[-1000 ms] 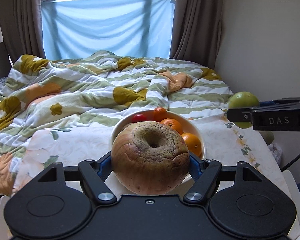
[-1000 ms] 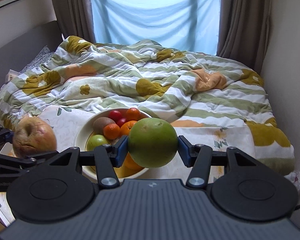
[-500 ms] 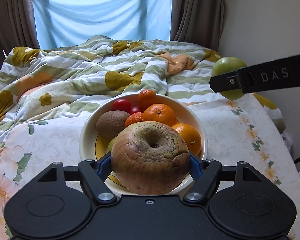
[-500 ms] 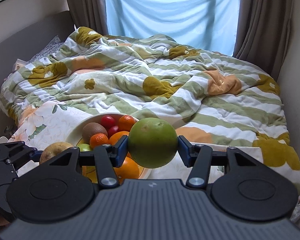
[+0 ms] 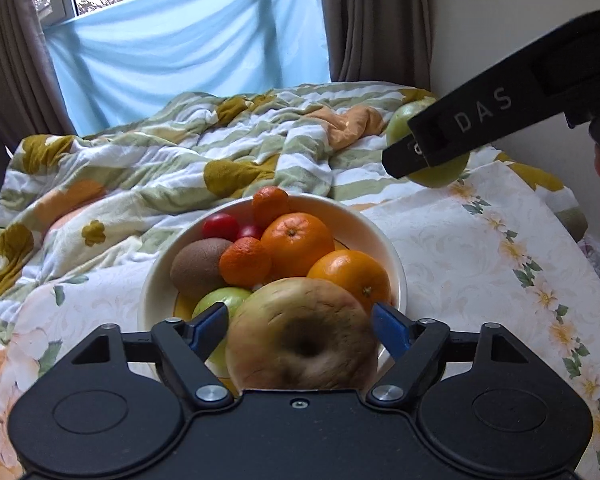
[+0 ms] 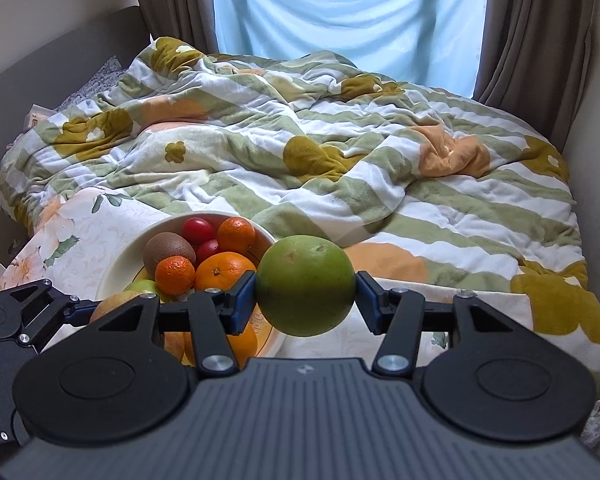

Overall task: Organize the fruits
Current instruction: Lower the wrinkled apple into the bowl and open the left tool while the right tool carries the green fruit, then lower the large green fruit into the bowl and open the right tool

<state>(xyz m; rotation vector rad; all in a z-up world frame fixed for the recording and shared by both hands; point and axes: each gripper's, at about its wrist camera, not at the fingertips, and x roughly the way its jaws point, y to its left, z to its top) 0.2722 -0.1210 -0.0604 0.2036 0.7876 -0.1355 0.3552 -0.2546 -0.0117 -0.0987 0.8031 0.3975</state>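
Fingers (image 5: 210,326) apart — apple (image 5: 300,336) over bowl (image 5: 392,252)

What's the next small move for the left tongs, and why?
Probably back the left tongs off. They have just been opening, with gaps at both pads beside the wrinkled apple, which sits over the bowl. The right tongs grip the green fruit.

The left hand-held gripper (image 5: 300,330), its blue pads just parting, is hanging over the cream ceramic fruit bowl (image 5: 384,240) with a wrinkled brownish apple (image 5: 300,344) between them.
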